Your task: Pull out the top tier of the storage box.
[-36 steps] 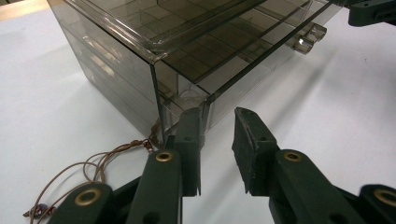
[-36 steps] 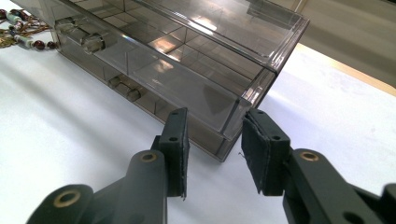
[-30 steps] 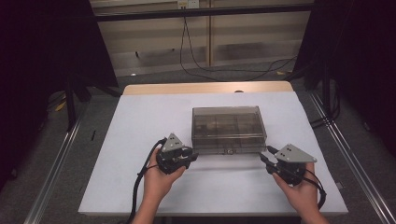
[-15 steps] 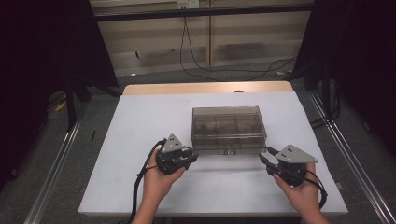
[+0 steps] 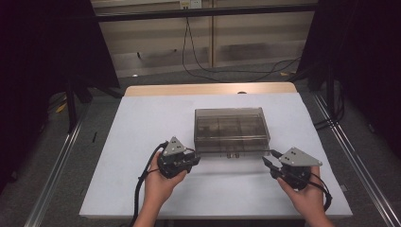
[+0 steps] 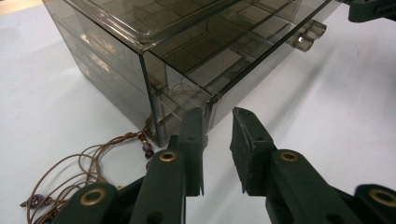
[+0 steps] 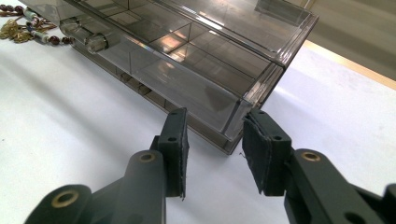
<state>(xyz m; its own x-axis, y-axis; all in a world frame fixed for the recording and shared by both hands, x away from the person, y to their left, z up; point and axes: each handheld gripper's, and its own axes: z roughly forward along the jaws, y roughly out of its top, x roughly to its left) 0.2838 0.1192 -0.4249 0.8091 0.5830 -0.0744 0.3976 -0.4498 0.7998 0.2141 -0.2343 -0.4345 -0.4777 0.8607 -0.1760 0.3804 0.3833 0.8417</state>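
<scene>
**Two grippers at the front corners of a smoked box**

Centre of the white table [image 5: 142, 123]: a smoked clear box [image 5: 231, 130], lid shut, divided into compartments inside, seen through the top. Along the front, a drawer with a clear bar handle [image 7: 86, 37], pulled out slightly past the box face in the right gripper view.

At the near left corner of the box: left gripper [image 5: 193, 160], held in the left hand [image 5: 158, 182], grey plate on top, cable looping down past the wrist. Jaws parted by a narrow gap, nothing between them. In the left gripper view [image 6: 217, 140], the left jaw tip right at the box's bottom corner edge, touching or just short of it, cannot tell which; the right jaw over bare table just beside the drawer front.

At the near right corner: right gripper [image 5: 266, 162], held in the right hand [image 5: 307, 196], well apart from the left one. Jaws open moderately, empty. In the right gripper view [image 7: 215, 140], drawer's corner sitting just beyond the gap between the tips, not yet gripped.

Beside the box's left corner, on the table: a brown cord [image 6: 88, 163] strung with dark beads [image 6: 148, 150], coiled loosely, one end running under or against the box corner. Same cord with beads and a tassel at the far edge of the right gripper view.
</scene>
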